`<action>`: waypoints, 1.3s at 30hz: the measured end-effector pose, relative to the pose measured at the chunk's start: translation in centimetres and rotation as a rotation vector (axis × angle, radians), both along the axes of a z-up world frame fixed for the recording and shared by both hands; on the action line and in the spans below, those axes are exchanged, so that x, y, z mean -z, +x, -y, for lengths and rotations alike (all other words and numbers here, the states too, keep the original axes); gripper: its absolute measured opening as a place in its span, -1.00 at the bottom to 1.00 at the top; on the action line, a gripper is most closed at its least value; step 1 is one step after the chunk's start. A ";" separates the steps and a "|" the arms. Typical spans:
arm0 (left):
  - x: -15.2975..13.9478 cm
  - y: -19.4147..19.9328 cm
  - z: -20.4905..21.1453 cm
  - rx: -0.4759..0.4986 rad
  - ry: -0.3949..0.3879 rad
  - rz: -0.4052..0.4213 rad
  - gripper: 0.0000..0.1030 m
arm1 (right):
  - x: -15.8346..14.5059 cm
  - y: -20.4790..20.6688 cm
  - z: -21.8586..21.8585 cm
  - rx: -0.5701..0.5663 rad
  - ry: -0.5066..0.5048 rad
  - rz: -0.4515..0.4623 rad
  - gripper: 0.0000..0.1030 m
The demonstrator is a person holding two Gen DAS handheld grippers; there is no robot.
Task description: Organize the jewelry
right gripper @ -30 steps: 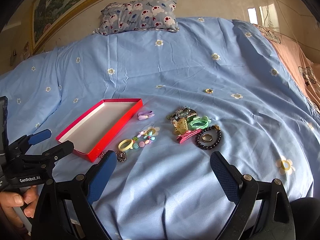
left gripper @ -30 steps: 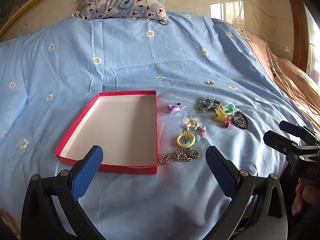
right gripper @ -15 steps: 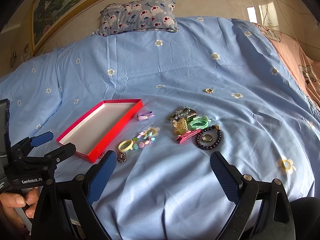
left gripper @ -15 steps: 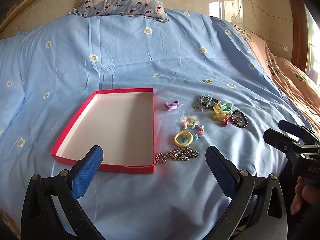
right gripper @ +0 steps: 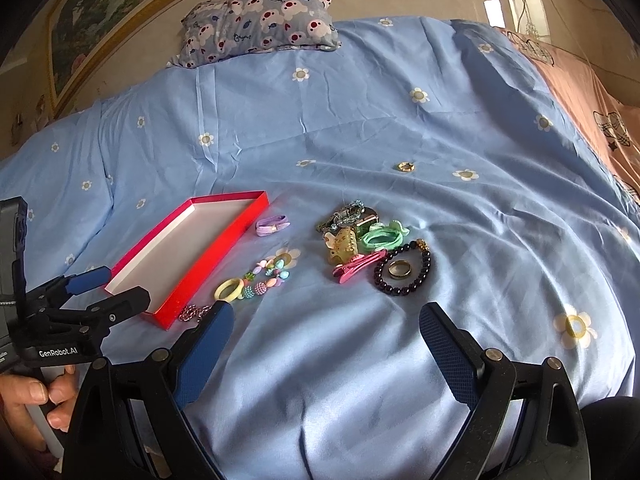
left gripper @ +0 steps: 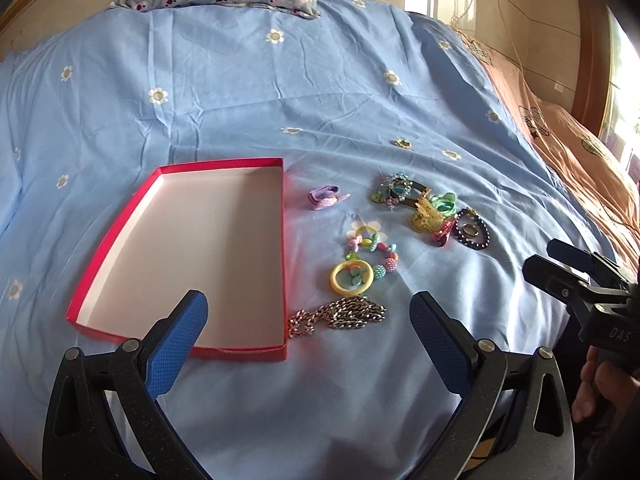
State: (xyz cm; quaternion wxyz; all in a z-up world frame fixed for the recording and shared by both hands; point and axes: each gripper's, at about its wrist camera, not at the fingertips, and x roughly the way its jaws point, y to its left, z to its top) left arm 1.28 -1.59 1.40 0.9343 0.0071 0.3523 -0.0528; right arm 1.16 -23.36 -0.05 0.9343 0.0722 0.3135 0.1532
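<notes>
Two fisheye views showed the moment. Left wrist view: we saw the left gripper (left gripper: 308,320) spread wide and holding nothing, poised low over the blue bedsheet (left gripper: 280,100). Just ahead of it, between the fingertips, lay the silver chain (left gripper: 340,317), a heap of metal links with its long axis running left to right and its left end touching the near right corner of the red box (left gripper: 284,256). This shallow card tray, white inside, held nothing. Farther off lay the yellow ring (left gripper: 352,277), smooth and round, touching a string of pastel beads (left gripper: 374,248). We judged this arm the nearer one to the chain.

Right wrist view: the right gripper (right gripper: 324,322) was likewise released and holding nothing. Ahead and slightly right lay the dark bead bracelet (right gripper: 403,267), glossy, encircling a gold ring (right gripper: 399,269); beside it we saw a pink hair clip (right gripper: 358,265), a green hair tie (right gripper: 382,237) and a translucent claw clip (right gripper: 340,244). A second gold ring (right gripper: 405,166) lay far off, alone.
</notes>
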 end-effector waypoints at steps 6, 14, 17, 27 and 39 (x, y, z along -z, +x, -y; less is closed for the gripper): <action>0.6 2.1 0.7 0.046 -0.022 -0.049 0.71 | 0.4 1.7 0.3 0.001 -0.006 -0.037 0.40; 1.8 4.3 1.6 0.106 -0.010 -0.104 0.46 | 1.7 5.1 0.1 -0.024 0.027 -0.121 -0.09; 2.4 5.1 1.7 0.122 -0.003 -0.126 0.33 | 2.4 6.5 -0.3 -0.036 0.043 -0.158 -0.19; 4.3 7.8 2.2 0.177 -0.012 -0.204 0.00 | 4.4 10.5 -0.8 -0.029 0.075 -0.264 -0.21; 5.4 8.7 2.3 0.220 -0.042 -0.258 -0.87 | 5.6 13.0 -0.4 -0.001 0.088 -0.292 -0.64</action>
